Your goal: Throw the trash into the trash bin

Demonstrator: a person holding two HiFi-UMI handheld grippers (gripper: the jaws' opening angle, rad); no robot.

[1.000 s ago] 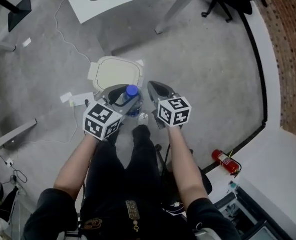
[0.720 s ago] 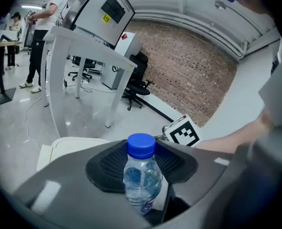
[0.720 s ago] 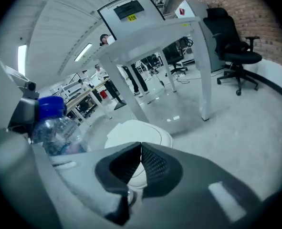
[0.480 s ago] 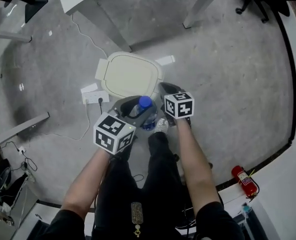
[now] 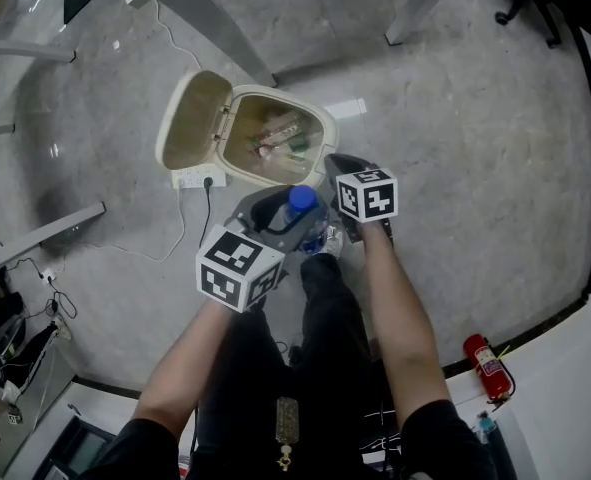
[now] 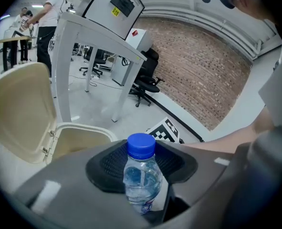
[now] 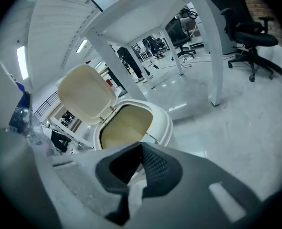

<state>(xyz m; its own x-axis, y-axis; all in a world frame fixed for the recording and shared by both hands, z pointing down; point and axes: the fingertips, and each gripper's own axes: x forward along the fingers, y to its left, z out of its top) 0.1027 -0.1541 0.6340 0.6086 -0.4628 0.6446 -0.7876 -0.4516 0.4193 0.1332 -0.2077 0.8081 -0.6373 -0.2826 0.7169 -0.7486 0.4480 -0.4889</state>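
A clear water bottle with a blue cap (image 5: 301, 197) stands upright between the jaws of my left gripper (image 5: 275, 210), which is shut on it; in the left gripper view the bottle (image 6: 141, 175) fills the middle. The cream trash bin (image 5: 237, 173) lies just ahead, its lid (image 5: 190, 118) swung up to the left, with several pieces of trash (image 5: 280, 138) inside. My right gripper (image 5: 340, 166) hovers at the bin's near right rim, jaws together with nothing clearly held. The right gripper view shows the gripper (image 7: 138, 168) over the open bin (image 7: 162, 123).
A white power strip (image 5: 197, 178) with a cable lies by the bin's near left side. White table legs (image 5: 225, 28) stand beyond the bin. A shoe (image 5: 320, 243) sits at the bin's foot. A fire extinguisher (image 5: 485, 363) is at the right, an office chair (image 7: 248, 32) farther off.
The bin's lid, closed half a second ago, now stands open to the left. Both grippers have sunk toward the bin, the bottle still in the left one.
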